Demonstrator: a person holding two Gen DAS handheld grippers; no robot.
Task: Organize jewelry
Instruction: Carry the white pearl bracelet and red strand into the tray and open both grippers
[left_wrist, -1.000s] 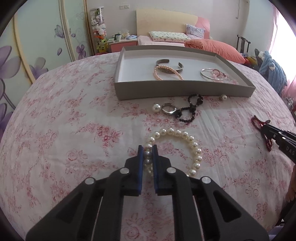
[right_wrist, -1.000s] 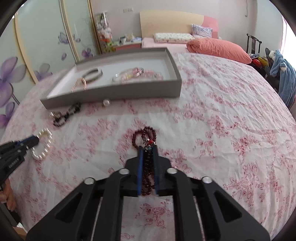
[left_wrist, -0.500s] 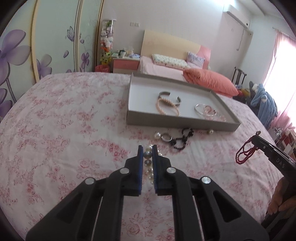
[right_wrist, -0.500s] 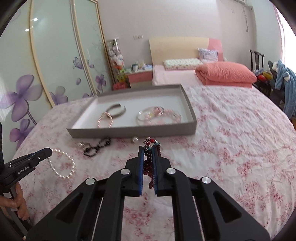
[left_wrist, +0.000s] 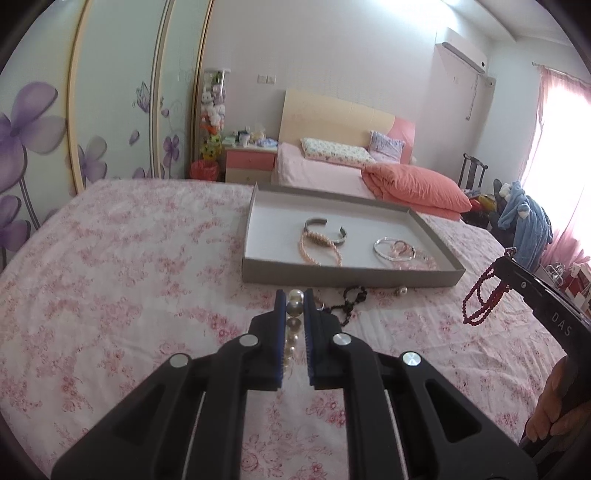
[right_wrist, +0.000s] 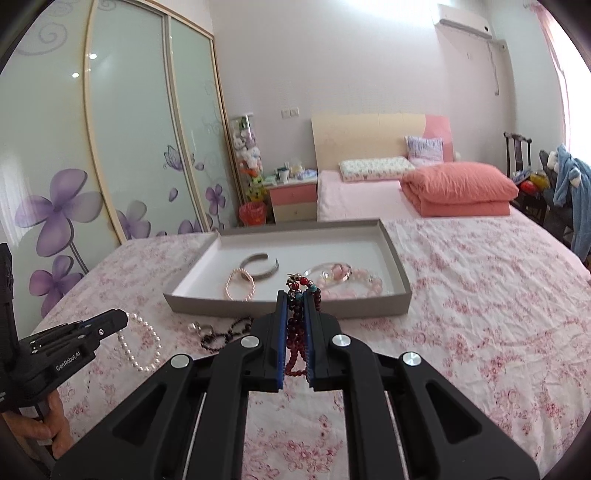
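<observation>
Floral bedspread (left_wrist: 110, 277) carries grey tray (left_wrist: 347, 275) holding bangles. Loose black bead bracelet (left_wrist: 349, 299) and ring (right_wrist: 197, 327) lie before it. Left gripper (left_wrist: 294, 295) clamps pearl bracelet (right_wrist: 142, 343) aloft; right gripper (right_wrist: 294, 295) clamps red bead strand (left_wrist: 480, 295) aloft.

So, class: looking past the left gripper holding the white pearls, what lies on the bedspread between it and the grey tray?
In the left wrist view, a black bead bracelet and a loose pearl lie between the left gripper and the grey tray.
</observation>
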